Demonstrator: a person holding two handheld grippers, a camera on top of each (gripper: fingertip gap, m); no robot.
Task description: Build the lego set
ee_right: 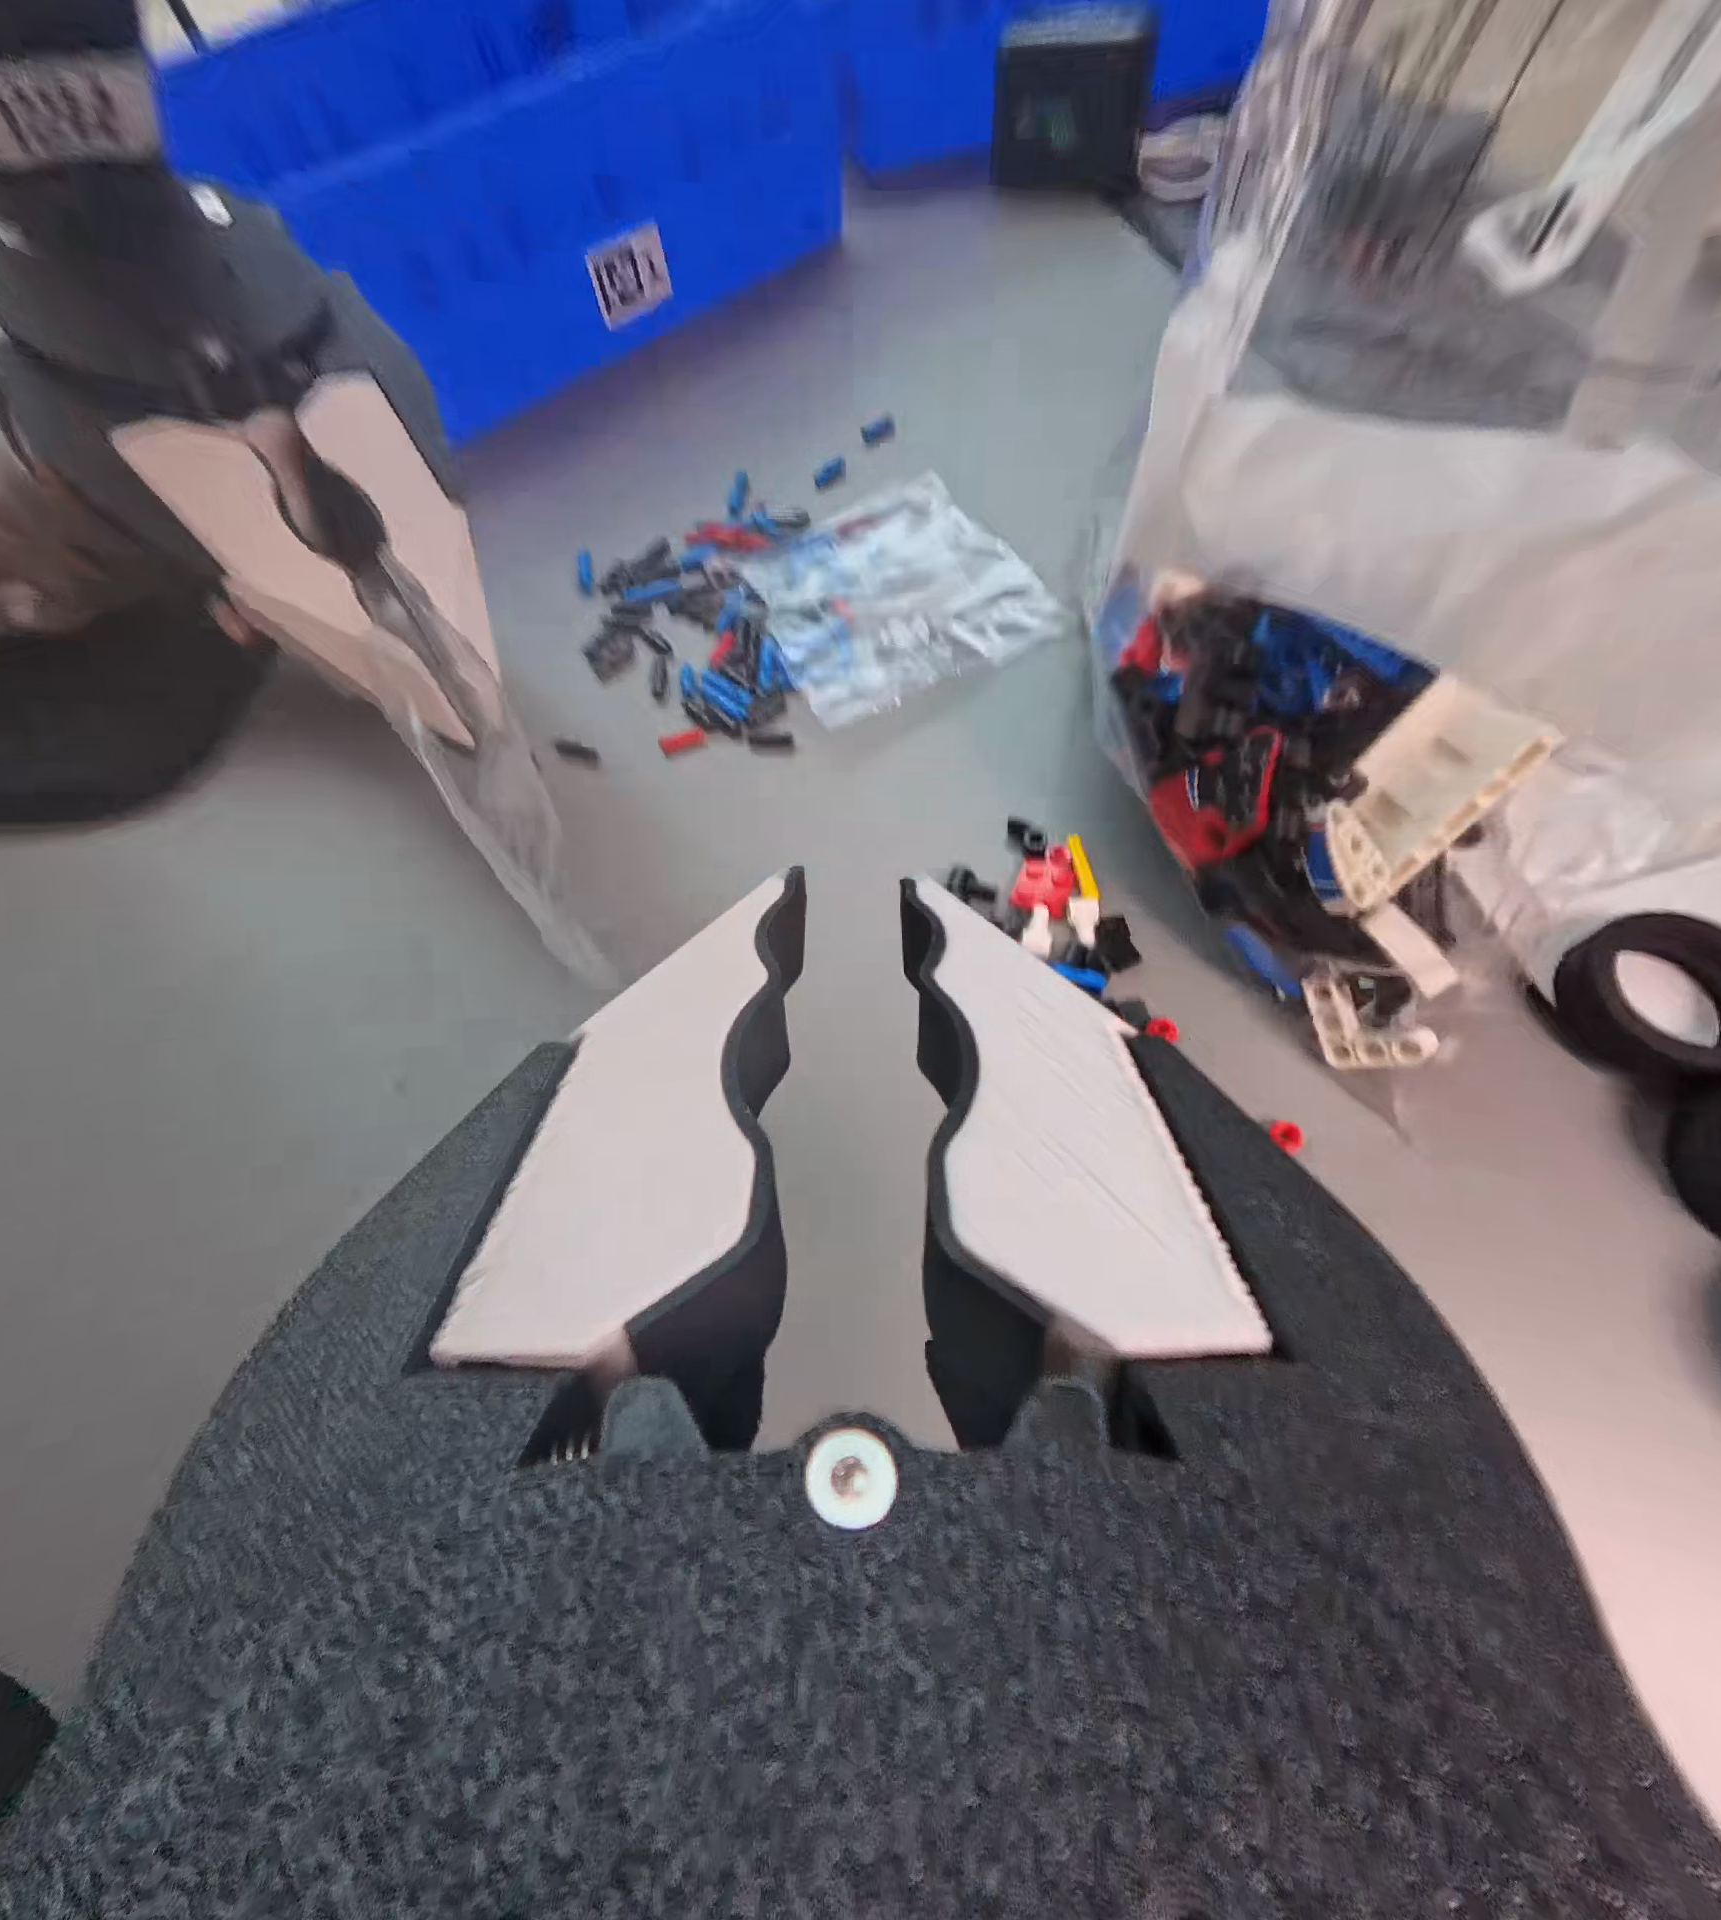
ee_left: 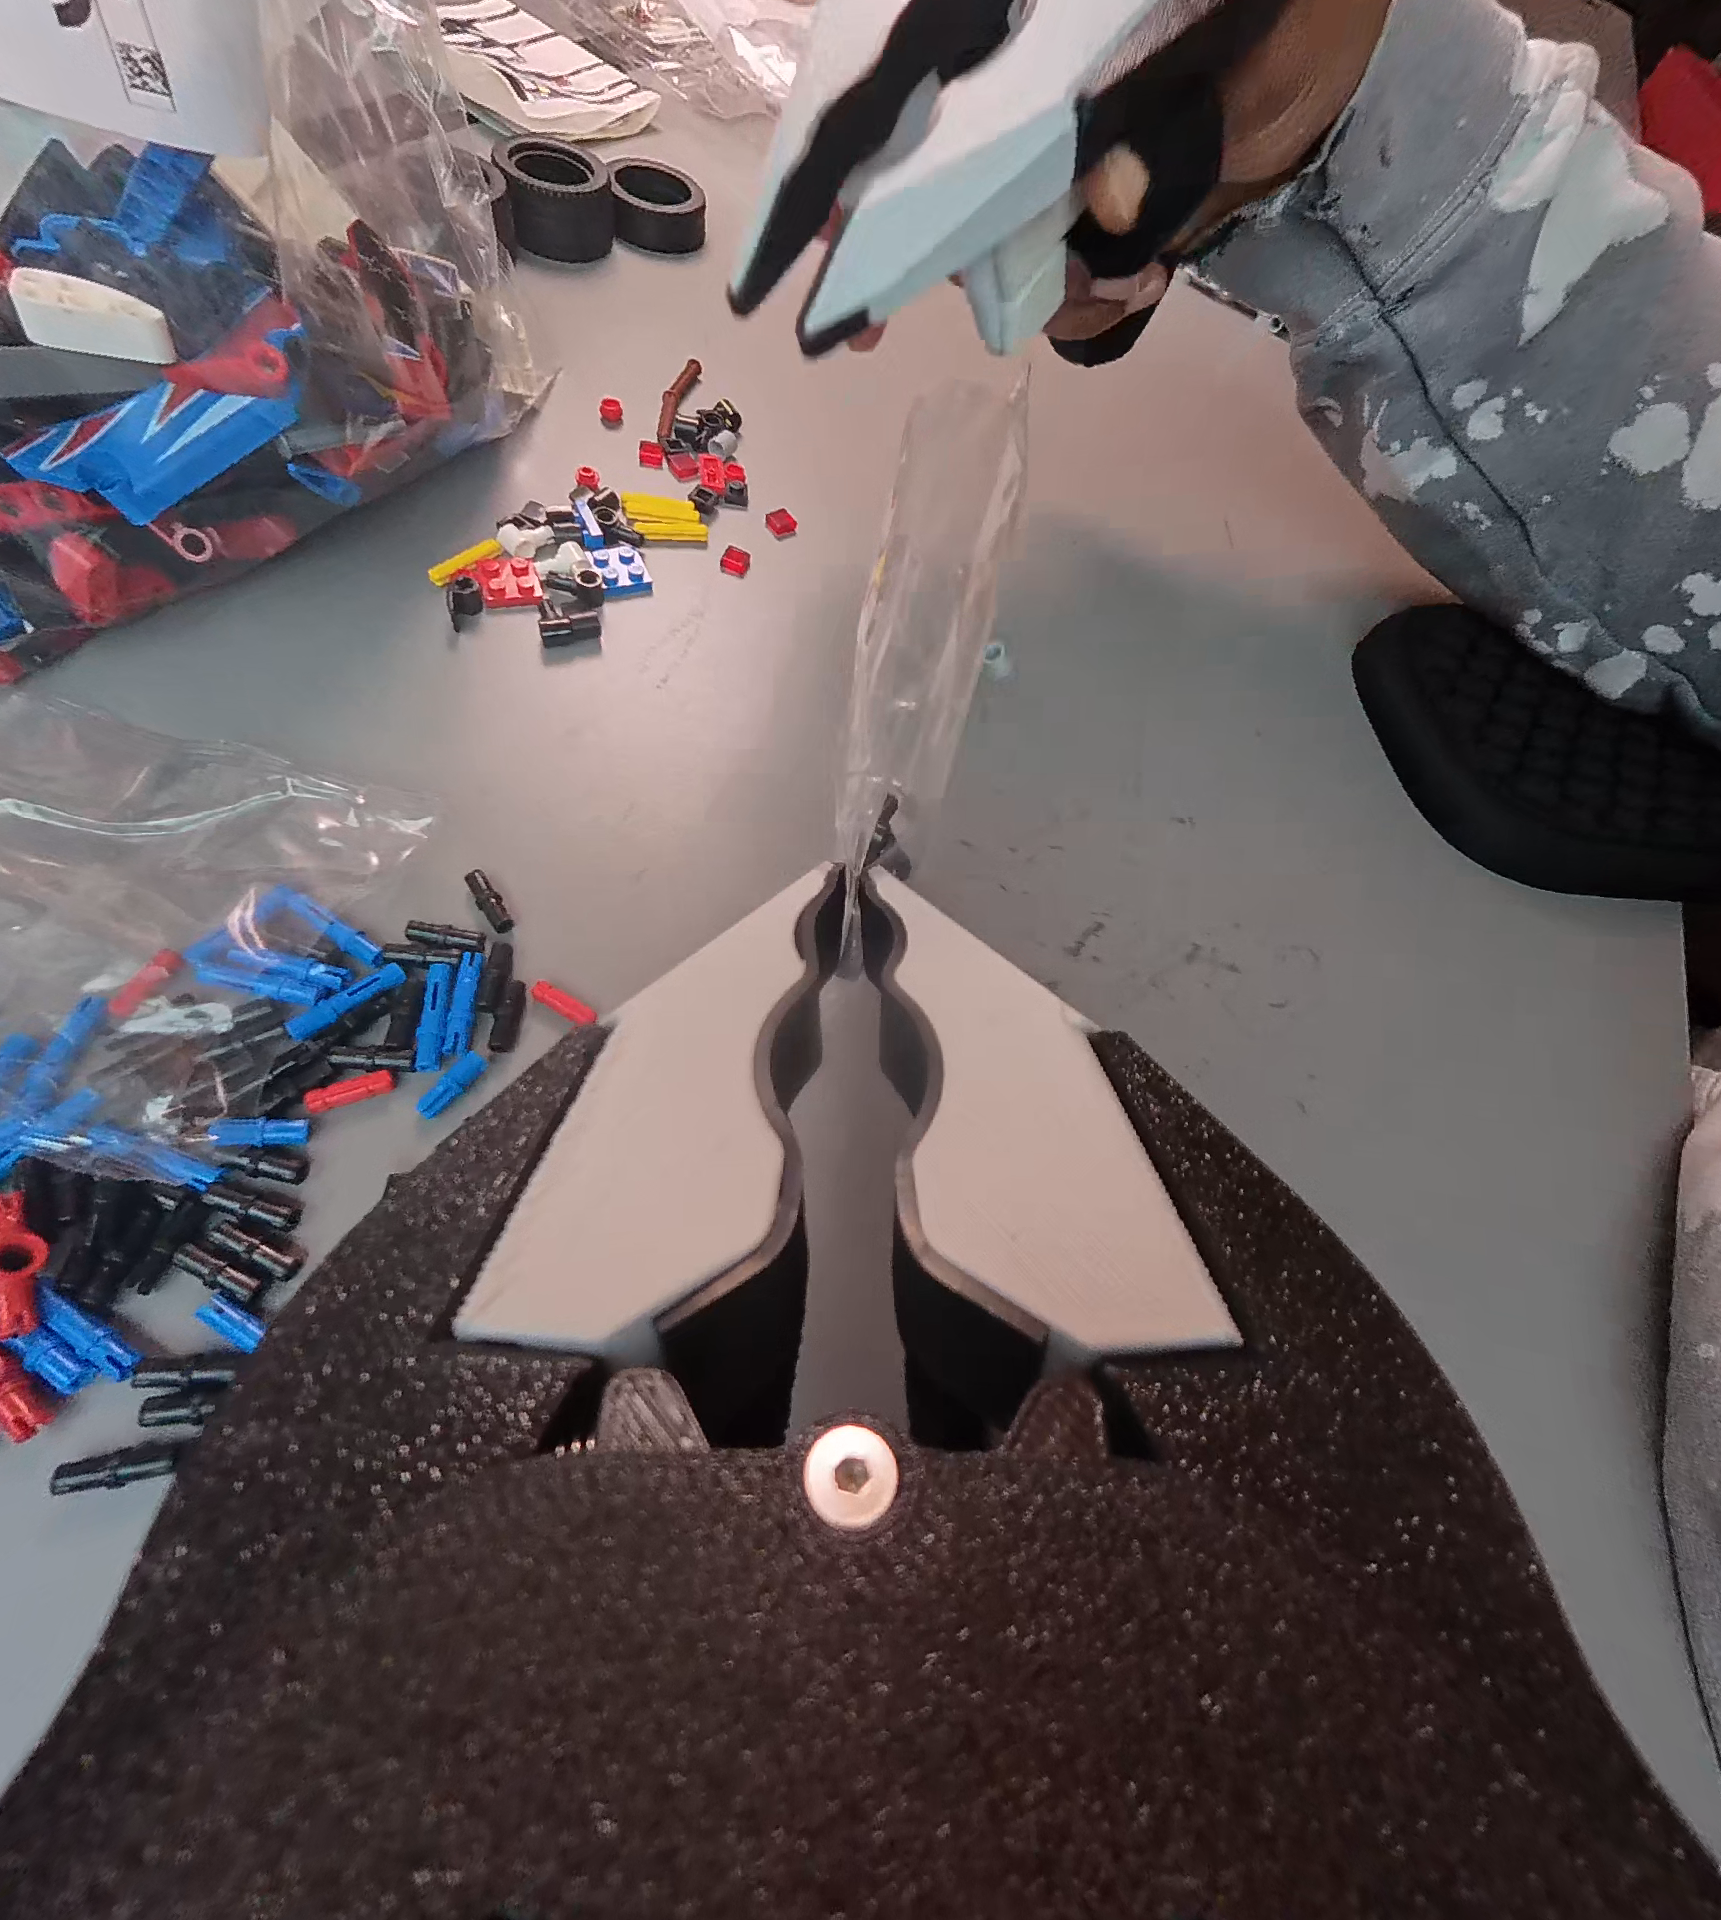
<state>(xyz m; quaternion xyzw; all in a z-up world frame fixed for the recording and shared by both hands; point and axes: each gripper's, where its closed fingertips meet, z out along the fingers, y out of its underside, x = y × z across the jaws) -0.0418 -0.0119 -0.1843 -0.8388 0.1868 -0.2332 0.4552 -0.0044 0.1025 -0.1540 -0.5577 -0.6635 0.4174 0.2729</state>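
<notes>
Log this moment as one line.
left gripper: shut on small clear plastic bag | right gripper: open, empty | grey table

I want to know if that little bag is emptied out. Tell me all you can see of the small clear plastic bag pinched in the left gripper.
The small clear plastic bag is thin, crinkled, glossy film, a narrow strip pinched at one end by the shut left gripper. It looks almost empty; one small dark piece seems to sit by the fingertips. Nothing else touches it; the open right gripper is apart from it.

Grey tabletop [ee_left: 1199,831], blue crates [ee_right: 565,177] along its far edge, black chair seat [ee_left: 1562,769] beside it
</notes>
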